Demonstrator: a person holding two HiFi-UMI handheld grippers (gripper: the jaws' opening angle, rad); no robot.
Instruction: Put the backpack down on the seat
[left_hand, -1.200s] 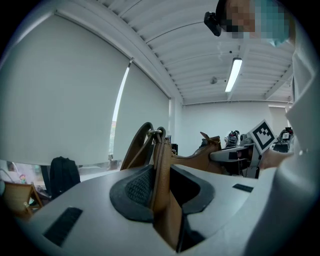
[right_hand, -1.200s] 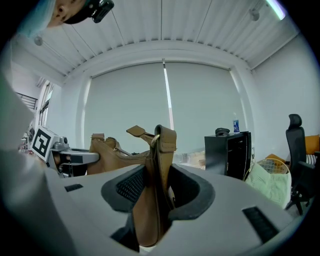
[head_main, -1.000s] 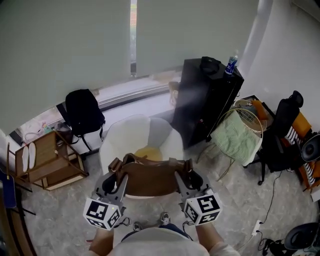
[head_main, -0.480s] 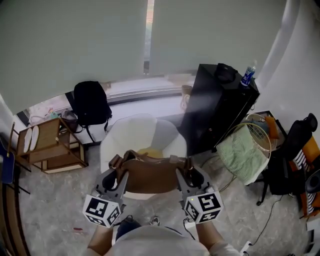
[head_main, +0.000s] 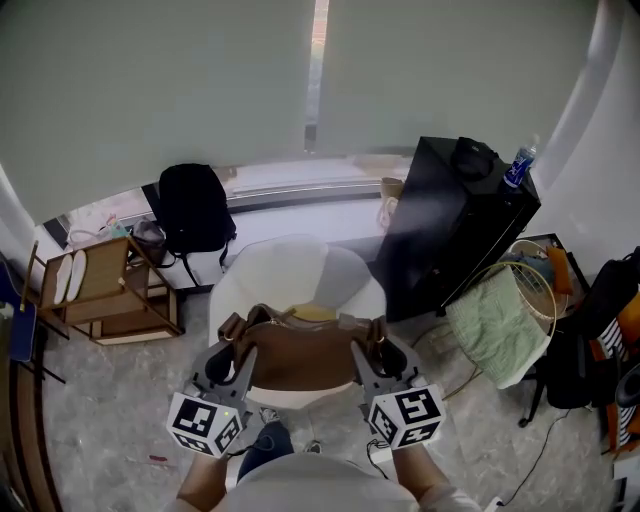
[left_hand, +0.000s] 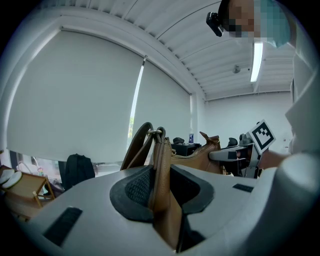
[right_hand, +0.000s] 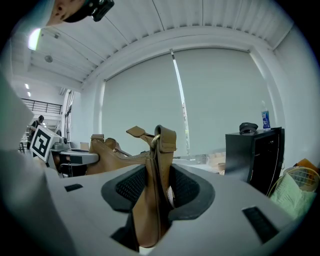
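So, grey stone-look floor (head_main: 100, 420), and pale roller blinds (head_main: 150, 90) cover the window wall beyond both grippers. Left gripper (head_main: 232, 352) is clamped on the left end of the brown leather backpack (head_main: 300, 352), pads squeezing the leather by a strap ring. Right gripper (head_main: 372, 350) is clamped on the right end the same way. The bag hangs stretched between them, over the near edge of the white round seat (head_main: 300, 270).

Can't tell if the bag's bottom touches the seat. A yellowish thing (head_main: 315, 313) in the seat is mostly hidden behind the bag. Dark clutter far right of the right gripper is cut off by the frame.

Count:
- two grippers
- one brown backpack
- one black backpack (head_main: 192, 208), past the left gripper by the window
- one seat
- one black cabinet (head_main: 450, 235), past the right gripper, with one bottle (head_main: 517, 165) on top
- one wooden rack (head_main: 100, 295), left of the left gripper
- one wire basket (head_main: 505, 310) holding green cloth
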